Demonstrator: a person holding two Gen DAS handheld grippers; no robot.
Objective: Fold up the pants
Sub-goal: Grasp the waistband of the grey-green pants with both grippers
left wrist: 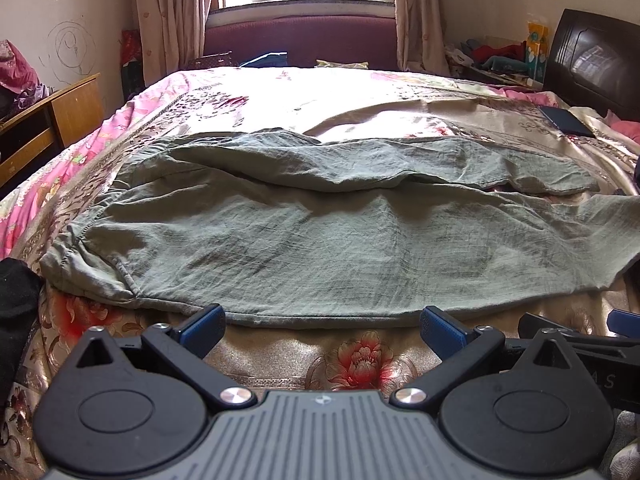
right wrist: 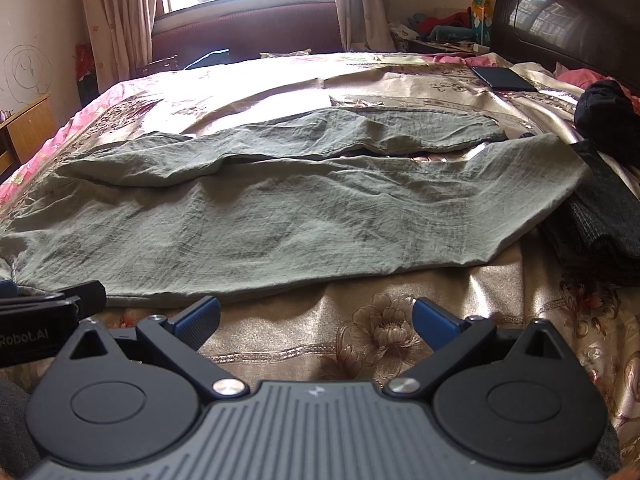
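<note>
Pants: my grey-green pants lie across the floral bedspread, legs side by side.
Left gripper: spread wide, empty.
Right gripper: likewise wide (nothing held).
Progress: spread out, no fold made; every fold remains.

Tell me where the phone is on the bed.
The phone lies flat at the bed's far right in both views, near the dark headboard, beyond the pants.
</note>
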